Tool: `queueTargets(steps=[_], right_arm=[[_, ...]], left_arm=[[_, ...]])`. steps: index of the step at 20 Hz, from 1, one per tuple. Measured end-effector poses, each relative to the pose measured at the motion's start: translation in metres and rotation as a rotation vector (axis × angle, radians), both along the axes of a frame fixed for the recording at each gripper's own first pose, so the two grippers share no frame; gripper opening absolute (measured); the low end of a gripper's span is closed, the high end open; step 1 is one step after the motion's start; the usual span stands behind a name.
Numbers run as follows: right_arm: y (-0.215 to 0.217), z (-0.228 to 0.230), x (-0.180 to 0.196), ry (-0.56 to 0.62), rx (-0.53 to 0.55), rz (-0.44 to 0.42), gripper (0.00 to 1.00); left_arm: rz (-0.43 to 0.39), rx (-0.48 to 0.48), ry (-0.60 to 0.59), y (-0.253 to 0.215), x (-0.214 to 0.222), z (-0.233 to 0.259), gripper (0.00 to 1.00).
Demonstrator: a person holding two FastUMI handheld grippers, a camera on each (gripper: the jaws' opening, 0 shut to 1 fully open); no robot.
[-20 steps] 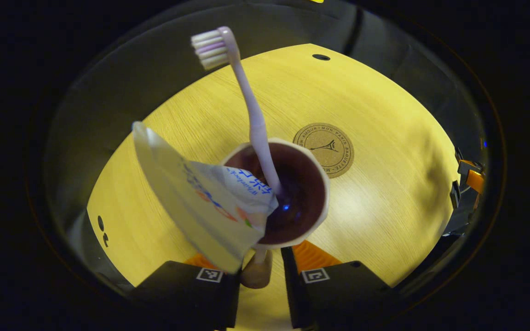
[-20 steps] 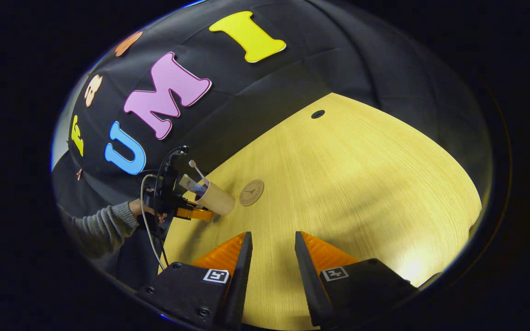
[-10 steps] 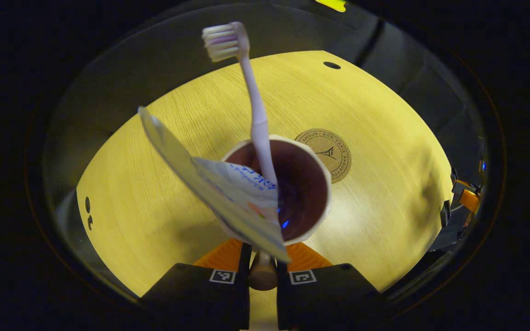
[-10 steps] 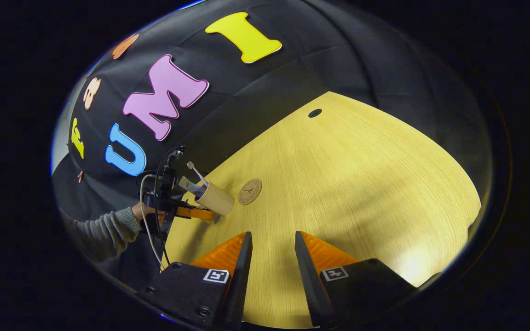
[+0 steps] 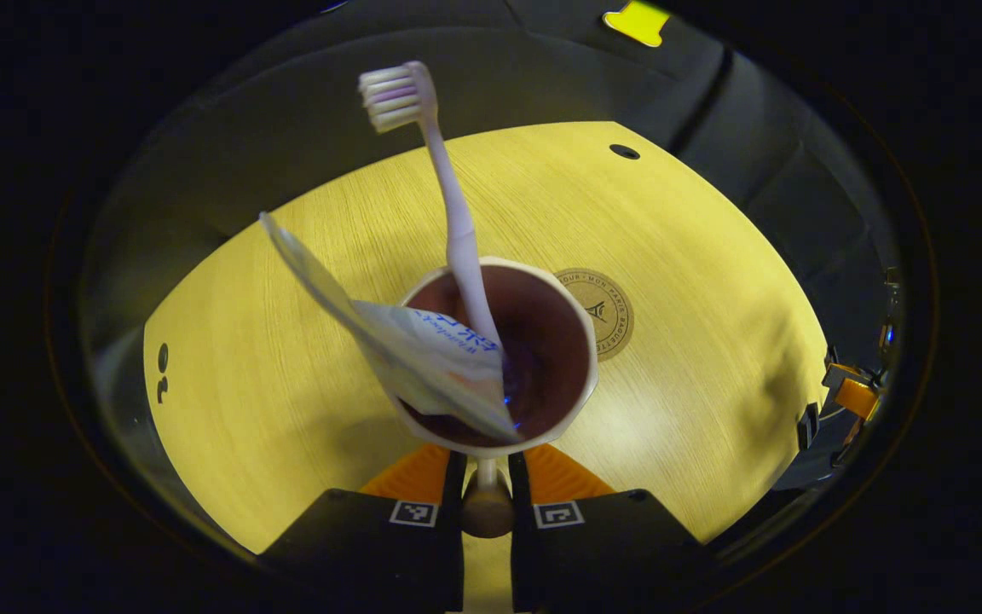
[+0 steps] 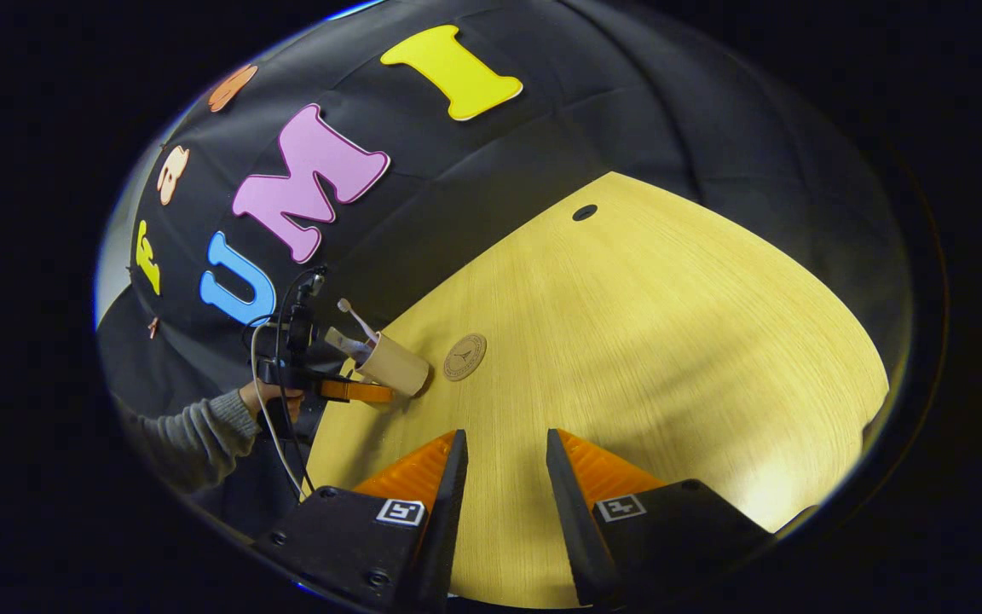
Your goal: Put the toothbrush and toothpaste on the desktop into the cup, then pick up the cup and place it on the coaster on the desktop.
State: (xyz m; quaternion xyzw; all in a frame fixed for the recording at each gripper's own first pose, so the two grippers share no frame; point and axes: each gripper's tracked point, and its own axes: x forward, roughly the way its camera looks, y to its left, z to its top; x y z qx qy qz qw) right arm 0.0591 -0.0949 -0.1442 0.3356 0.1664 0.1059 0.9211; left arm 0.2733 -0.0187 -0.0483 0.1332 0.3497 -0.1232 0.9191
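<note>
Between your left gripper's (image 5: 485,465) fingers sits the handle of the cup (image 5: 499,358), both fingers pressed on it, and the cup is carried tilted toward that camera so you look down into its dark inside. Both items are already loaded: the toothbrush (image 5: 448,205) stands with its bristles high above the rim, and the toothpaste (image 5: 389,333) leans out over the rim on the side away from the coaster (image 5: 597,303). So you are on the last step, by my reading: carrying the cup to the coaster. In the right gripper view the cup (image 6: 393,365) looks lifted and just beside the coaster (image 6: 465,356), not yet over it; whether its base touches the desktop (image 6: 670,341) I cannot tell. The next move calls for a short sideways carry until the base is centred on the disc, then levelling the cup before you lower it, since a tilted set-down could tip it, and the tall toothbrush and overhanging tube make the load top-heavy. Let go only once it stands flat. Room is generous: the wood between cup and coaster is bare, and the desk edges and the small cable hole (image 5: 625,152) lie well apart from the coaster. Your right gripper (image 6: 504,477) hangs over bare wood near the front edge, fingers parted and pinching nothing, well apart from the carry path; it needs no move.
</note>
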Motion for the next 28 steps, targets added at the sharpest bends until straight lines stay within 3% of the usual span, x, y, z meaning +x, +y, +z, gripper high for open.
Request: queueTargets(steps=[1, 2, 14, 16, 17, 28], right_arm=[[-0.002, 0.0, 0.0, -0.001, 0.001, -0.001, 0.41], [-0.004, 0.0, 0.0, -0.003, 0.002, -0.002, 0.58], [-0.042, -0.004, -0.015, -0.001, 0.019, -0.06, 0.58], [-0.051, -0.006, -0.018, 0.004, 0.025, -0.079, 0.58], [-0.054, -0.008, -0.018, 0.006, 0.027, -0.087, 0.58], [-0.067, -0.013, -0.02, 0.025, 0.042, -0.11, 0.58]], left_arm=[[-0.008, -0.003, -0.005, -0.004, -0.002, 0.004, 0.26], [-0.019, -0.004, -0.009, -0.01, -0.004, 0.009, 0.26], [-0.103, 0.053, -0.015, -0.07, 0.012, 0.013, 0.26], [-0.111, 0.065, -0.012, -0.075, 0.015, 0.011, 0.31], [-0.112, 0.071, -0.011, -0.077, 0.018, 0.01, 0.26], [-0.108, 0.098, 0.015, -0.09, 0.036, -0.002, 0.26]])
